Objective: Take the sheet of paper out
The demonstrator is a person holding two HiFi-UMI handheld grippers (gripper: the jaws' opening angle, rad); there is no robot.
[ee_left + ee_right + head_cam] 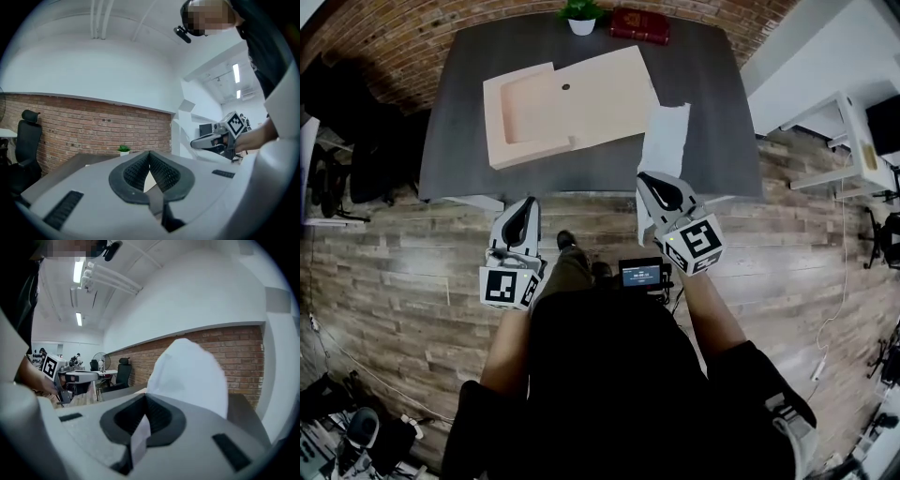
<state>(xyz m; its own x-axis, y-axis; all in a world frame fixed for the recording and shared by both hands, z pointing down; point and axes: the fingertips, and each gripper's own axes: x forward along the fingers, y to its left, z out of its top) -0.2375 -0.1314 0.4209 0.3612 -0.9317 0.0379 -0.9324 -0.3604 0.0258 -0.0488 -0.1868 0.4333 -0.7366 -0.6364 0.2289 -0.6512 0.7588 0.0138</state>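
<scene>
Sheet of paper [666, 139]: white, out of the beige flat box [572, 103], just right of the box's right front corner. Its lower end is pinched in the right gripper [649, 178]. The right gripper view shows the fingers [164, 418] pressed together on a strip of the sheet, with the rest curling up above them. Can't tell if the sheet's far edge touches the box.

Left gripper [528, 202]: in front of the box's left half, off the counter's front edge. Its fingers [164, 171] meet at the tips with nothing between them.

Box: lies flat, a bit skewed, mid-counter, with a shallow tray part on its left side and a flat panel on its right.

Counter [469, 141]: dark grey, matte. It has bare bands left of the box, in front of it and behind it, and a narrower bare strip right of the box, partly under the sheet.

Behind the box at the counter's back edge are a small plant in a white pot [581, 17] and, right of that, a dark red book-like item [640, 25]. Brick wall [394, 37] runs behind those.

Wood plank floor [394, 272] lies in front of the box, where the person stands; it is open on both sides of them. Black office chair [337, 141] is well left of the box, past the counter's left edge. White desk [853, 141] is well right of the box, with a gap of floor between it and the counter.
</scene>
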